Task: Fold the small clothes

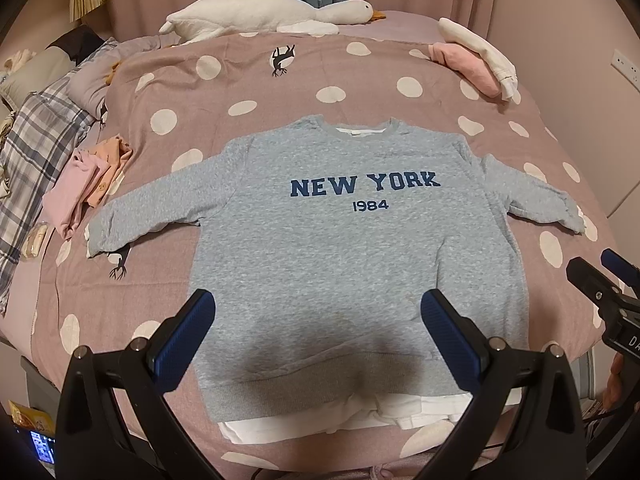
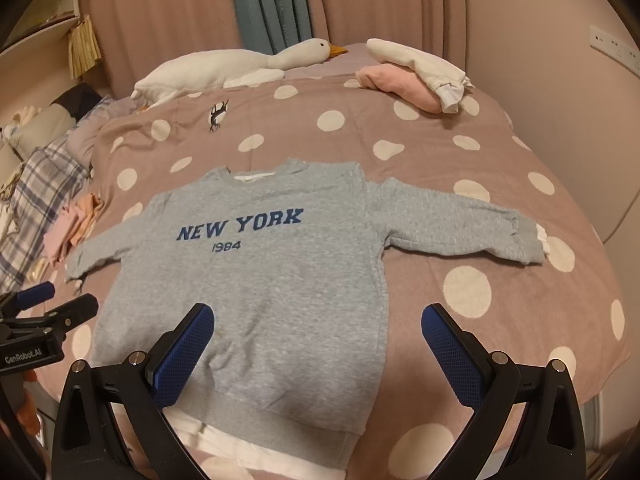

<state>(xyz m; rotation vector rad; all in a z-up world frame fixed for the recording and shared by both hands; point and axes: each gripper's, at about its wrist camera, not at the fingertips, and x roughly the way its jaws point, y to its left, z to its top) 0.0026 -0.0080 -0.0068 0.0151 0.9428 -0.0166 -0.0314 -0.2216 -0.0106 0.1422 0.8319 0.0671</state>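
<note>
We've got a grey sweatshirt point(image 1: 352, 248) laid out flat, front up, on the bed point(image 1: 360, 76), sitting close to the near edge and roughly centred along it. The print reads NEW YORK 1984 in blue. Both sleeves are spread out sideways toward the left and right edges of the bed, and a white layer peeks out under the hem and at the collar.

Our left tool point(image 1: 318, 320) hovers over the lower part of the sweatshirt with its 2 blue pads wide apart, holding nothing. Our right tool point(image 2: 318, 322) is the same deal: spread wide, nothing between the pads, hanging above the hem area on the garment's right side. Neither one touches the fabric as far as we can see.

Other stuff on the bed: a folded pink and orange pile point(image 1: 86, 184) near the left edge just beyond the left sleeve, a plaid cloth point(image 1: 36, 160) further out on that edge, and a pink and white bundle point(image 1: 476, 60) at the far right corner. A white goose plush point(image 1: 276, 12) lies along the far edge, in front of the pink curtain point(image 2: 168, 12). The cover is dusty pink with big white dots.
</note>
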